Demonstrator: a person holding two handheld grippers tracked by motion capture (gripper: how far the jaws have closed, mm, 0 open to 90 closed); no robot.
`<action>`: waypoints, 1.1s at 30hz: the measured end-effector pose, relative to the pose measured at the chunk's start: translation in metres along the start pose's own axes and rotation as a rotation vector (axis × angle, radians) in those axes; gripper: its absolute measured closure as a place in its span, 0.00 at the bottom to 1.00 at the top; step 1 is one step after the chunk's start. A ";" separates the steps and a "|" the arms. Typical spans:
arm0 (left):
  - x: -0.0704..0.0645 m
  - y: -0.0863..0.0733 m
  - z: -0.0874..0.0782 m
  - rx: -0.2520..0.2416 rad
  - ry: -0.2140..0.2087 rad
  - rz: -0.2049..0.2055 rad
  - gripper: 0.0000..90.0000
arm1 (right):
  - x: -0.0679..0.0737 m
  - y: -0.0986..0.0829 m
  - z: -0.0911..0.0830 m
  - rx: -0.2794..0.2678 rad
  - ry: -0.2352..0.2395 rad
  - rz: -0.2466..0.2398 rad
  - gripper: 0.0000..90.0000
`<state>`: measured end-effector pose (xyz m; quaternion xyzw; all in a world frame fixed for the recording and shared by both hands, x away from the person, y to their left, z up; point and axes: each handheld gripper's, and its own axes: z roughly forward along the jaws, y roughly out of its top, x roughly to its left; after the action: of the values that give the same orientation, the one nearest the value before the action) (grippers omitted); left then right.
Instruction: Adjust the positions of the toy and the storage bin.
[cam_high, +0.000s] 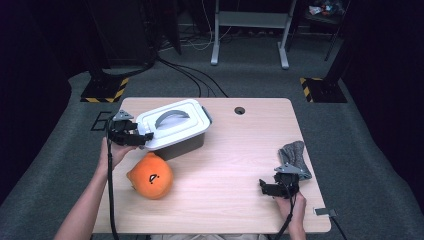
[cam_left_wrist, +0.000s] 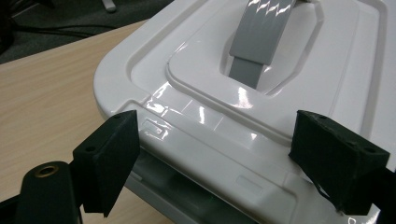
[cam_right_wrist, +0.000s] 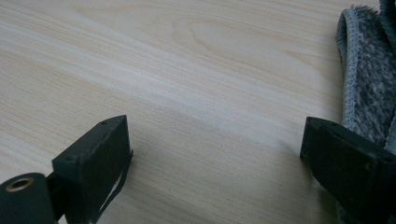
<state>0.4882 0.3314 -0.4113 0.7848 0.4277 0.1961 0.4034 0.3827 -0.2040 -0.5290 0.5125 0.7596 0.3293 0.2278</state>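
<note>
Left gripper (cam_high: 142, 138) sits at the 9 o'clock end of the white plastic storage box with the grey arched carry handle (cam_high: 172, 125), jaws spread wide and straddling the lid's short edge — nothing pinched yet. In the left gripper view (cam_left_wrist: 215, 154) the lid rim (cam_left_wrist: 196, 140) lies between the two jaws, and a latch tab seems to sit just under it, though I can't tell whether it's clipped. The box stands on the light wooden table (cam_high: 240, 150) toward 10 o'clock, lid on.

Round orange plush toy with a small black mark (cam_high: 150, 176) lies just beside the box at its 6 o'clock, near the left forearm.

Right gripper (cam_high: 267, 188) is at 4 o'clock on the table, well apart from the box, jaws also spread, pinching nothing. In the right gripper view (cam_right_wrist: 215, 158) there is bare wood between the jaws. The grey fuzzy folded cloth (cam_high: 295, 157) lies just beside the gripper at 1 o'clock, against one jaw's outer side.

Risks, as I judge them:
- Lid plastic is glossy — jaws closing on the sloped rim could slide off rather than grip.
- Pulling up at one end with nothing steadying the box could tip or drag the whole box, possibly nudging the plush toy.
- If the latch is clipped, lifting by the lid just raises the box.
</note>
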 end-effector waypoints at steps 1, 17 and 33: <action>0.000 0.000 0.000 0.001 -0.003 0.004 0.17 | 0.000 0.000 0.000 0.000 0.000 0.000 0.08; -0.002 0.011 0.012 0.012 -0.043 0.044 0.17 | 0.000 0.000 0.000 -0.001 0.000 -0.001 0.08; -0.009 0.019 0.023 0.017 -0.061 0.068 0.17 | 0.000 0.000 0.000 0.000 0.000 0.001 0.08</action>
<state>0.5081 0.3079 -0.4089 0.8080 0.3900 0.1819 0.4025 0.3827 -0.2039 -0.5291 0.5128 0.7594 0.3295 0.2276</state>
